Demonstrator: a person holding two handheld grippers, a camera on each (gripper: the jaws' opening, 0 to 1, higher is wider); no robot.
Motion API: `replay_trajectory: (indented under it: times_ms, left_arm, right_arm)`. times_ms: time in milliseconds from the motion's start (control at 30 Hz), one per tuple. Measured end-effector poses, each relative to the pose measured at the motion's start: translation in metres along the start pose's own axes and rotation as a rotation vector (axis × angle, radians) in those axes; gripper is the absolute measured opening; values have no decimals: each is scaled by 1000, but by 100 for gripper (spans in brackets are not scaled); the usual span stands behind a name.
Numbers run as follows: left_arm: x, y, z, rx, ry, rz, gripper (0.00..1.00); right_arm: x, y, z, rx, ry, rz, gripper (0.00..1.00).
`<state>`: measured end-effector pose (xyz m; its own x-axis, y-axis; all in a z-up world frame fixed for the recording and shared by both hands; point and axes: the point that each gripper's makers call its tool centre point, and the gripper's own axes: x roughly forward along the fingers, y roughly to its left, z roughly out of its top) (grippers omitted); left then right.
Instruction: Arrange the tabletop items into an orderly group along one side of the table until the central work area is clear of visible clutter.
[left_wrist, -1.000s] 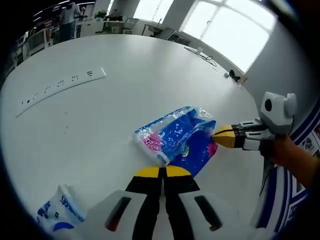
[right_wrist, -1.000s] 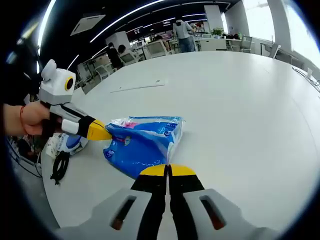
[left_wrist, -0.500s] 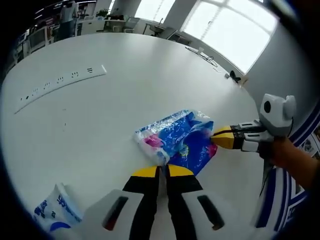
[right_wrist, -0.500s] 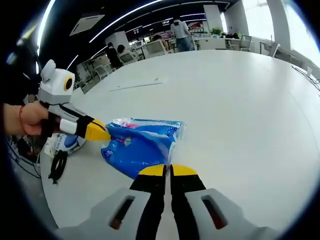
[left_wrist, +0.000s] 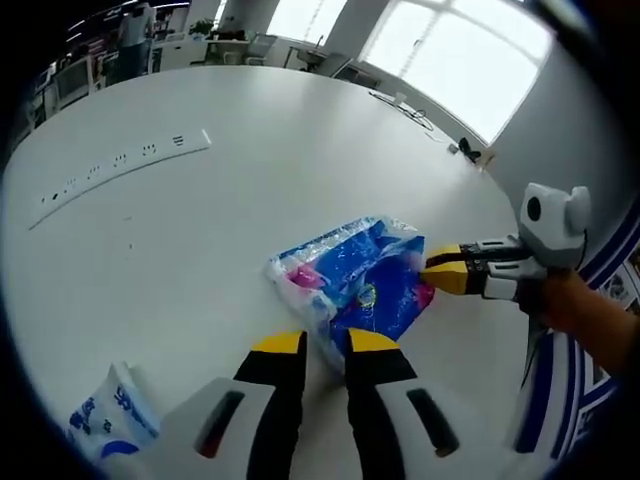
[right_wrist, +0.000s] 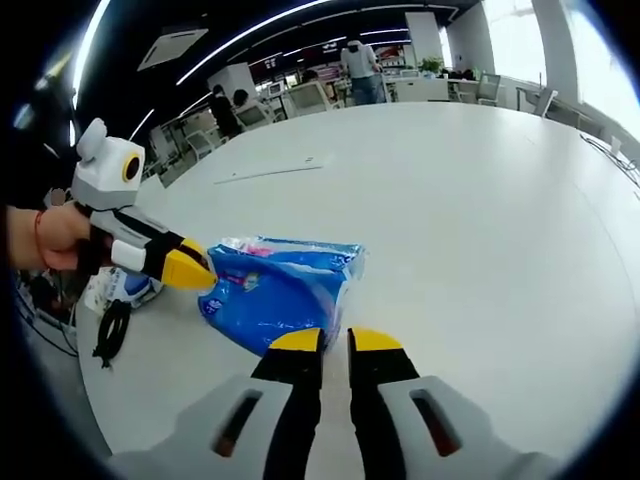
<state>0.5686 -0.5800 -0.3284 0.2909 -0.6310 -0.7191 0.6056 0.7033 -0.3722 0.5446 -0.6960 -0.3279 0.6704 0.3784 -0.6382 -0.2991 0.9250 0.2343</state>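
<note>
Lying mid-frame on the white surface (left_wrist: 200, 230), the blue packet (left_wrist: 352, 282) sits between slightly parted left hand-held gripper (left_wrist: 325, 343) and right hand-held gripper (right_wrist: 334, 340), apparently unpinched.

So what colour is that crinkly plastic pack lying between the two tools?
Mostly blue, with pink and white patches on the crinkly plastic pack; clearest in the left gripper view.
</note>
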Motion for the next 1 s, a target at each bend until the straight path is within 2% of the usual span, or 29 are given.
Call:
replay_trajectory:
  times_ms: [533,1000]
  left_arm:
    - [-12,-4,8,13,-24,-6,20]
    - [-29,-6,21,13,-56,-10,28]
  right_arm:
    - [-9,-1,9,-3,-25,-28,12]
    - [-20,4,29,-20,-71,-41,15]
